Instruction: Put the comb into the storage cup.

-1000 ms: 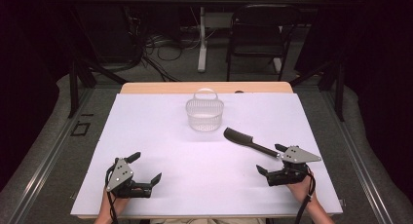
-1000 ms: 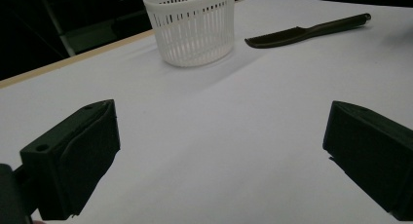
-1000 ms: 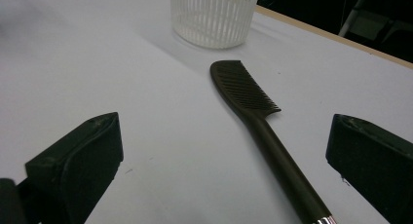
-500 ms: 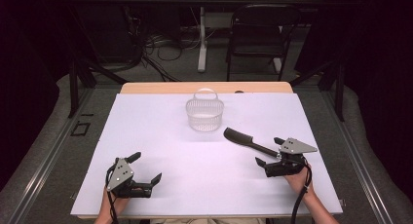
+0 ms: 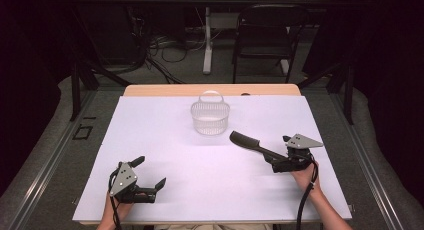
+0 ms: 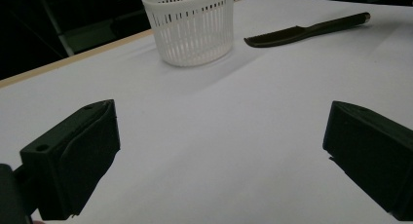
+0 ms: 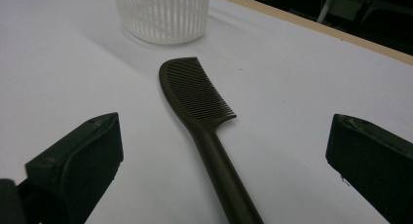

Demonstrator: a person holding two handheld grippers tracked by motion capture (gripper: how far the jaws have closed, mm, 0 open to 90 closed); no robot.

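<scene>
Comb (image 5: 250,144), dark, with a long straight handle, lies flat on the white table cover (image 5: 165,140), just to the right of and a little nearer me than the basket (image 5: 210,116). I take the basket as my landmark: white plastic, slatted walls, a bail handle standing up over its far rim, upright near the far middle of the cover. The comb's toothed head points toward the basket without touching it; a strip of bare cover separates them. The handle runs away from the basket toward my right gripper (image 5: 283,162).

In the right gripper view the comb (image 7: 204,121) runs up the middle, handle at the bottom edge, teeth facing right, head just short of the basket (image 7: 163,14). My right gripper (image 7: 224,170) has its jaws spread wide, one on each side of the handle, neither touching it. From the high view the handle end reaches in under this gripper's front, on the side away from the basket.

My left gripper (image 5: 150,175) rests well apart from the basket, on its near left, low on the cover. Its jaws are also wide apart with nothing between them. In the left gripper view (image 6: 219,156) I see only bare cover between the jaws, with the basket (image 6: 190,27) beyond and the comb (image 6: 307,31) to the basket's right.
</scene>
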